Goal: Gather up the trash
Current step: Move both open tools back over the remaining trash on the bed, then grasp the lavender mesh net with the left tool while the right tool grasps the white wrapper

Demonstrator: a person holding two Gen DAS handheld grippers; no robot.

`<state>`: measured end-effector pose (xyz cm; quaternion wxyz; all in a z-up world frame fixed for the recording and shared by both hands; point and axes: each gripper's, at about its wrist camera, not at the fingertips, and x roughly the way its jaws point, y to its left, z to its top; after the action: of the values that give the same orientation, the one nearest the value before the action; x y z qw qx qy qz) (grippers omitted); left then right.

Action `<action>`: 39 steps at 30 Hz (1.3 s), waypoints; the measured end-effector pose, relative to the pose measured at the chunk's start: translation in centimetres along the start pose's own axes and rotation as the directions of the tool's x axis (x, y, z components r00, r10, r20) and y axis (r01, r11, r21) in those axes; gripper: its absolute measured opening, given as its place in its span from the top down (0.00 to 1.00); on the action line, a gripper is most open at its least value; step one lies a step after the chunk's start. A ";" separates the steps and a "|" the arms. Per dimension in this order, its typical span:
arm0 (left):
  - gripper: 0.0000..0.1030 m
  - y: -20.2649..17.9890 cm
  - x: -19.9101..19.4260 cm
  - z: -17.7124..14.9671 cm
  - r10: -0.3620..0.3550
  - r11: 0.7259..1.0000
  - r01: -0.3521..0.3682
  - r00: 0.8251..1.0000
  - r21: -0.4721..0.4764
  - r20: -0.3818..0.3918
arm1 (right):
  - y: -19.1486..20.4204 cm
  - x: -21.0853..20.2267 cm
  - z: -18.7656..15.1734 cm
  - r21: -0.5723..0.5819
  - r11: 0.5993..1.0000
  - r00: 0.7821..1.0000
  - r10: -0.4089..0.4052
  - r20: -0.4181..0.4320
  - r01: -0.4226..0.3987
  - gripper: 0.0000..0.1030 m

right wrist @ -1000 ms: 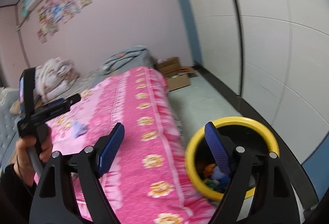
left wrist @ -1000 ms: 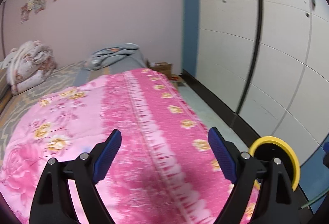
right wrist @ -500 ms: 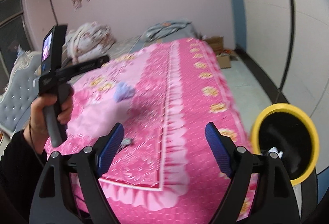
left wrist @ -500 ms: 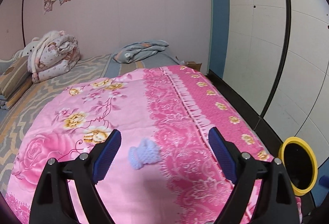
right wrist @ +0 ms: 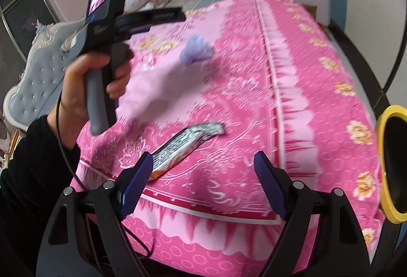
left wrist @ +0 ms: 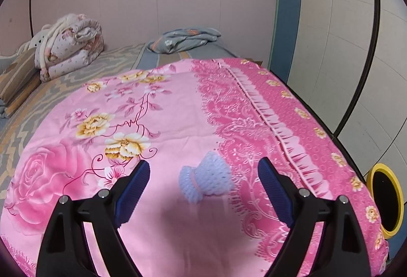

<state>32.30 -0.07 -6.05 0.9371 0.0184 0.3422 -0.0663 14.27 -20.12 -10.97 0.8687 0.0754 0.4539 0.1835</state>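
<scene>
A pale blue foam fruit net (left wrist: 204,179) lies on the pink floral bedspread (left wrist: 157,124), just ahead of and between the tips of my open, empty left gripper (left wrist: 203,185). It also shows blurred in the right wrist view (right wrist: 195,49). A silver and orange snack wrapper (right wrist: 185,147) lies near the bed's front edge, its end by the left finger of my open, empty right gripper (right wrist: 203,175). A yellow-rimmed black bin (left wrist: 385,198) stands on the floor right of the bed, also seen in the right wrist view (right wrist: 391,165).
The left hand holding its gripper handle (right wrist: 106,53) hovers over the bed's left side. A folded quilt (left wrist: 68,45) and grey blanket (left wrist: 185,39) lie at the far end. A white panelled wall (left wrist: 343,47) runs along the right.
Both views have swung left from the bin onto the bed. The left gripper has come up close to the foam net. The wrapper has come into the right wrist view.
</scene>
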 end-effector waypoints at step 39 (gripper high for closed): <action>0.54 0.7 12.3 -1.6 -0.109 0.991 0.117 0.986 0.060 -0.127 | 2.7 12.1 4.1 -0.105 0.994 0.991 0.003 -0.133 -0.017 0.70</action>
<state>40.68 -0.62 -15.13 0.9078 0.0346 0.3975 -0.1296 23.20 -12.79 -16.97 0.8386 0.0190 0.4997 0.2162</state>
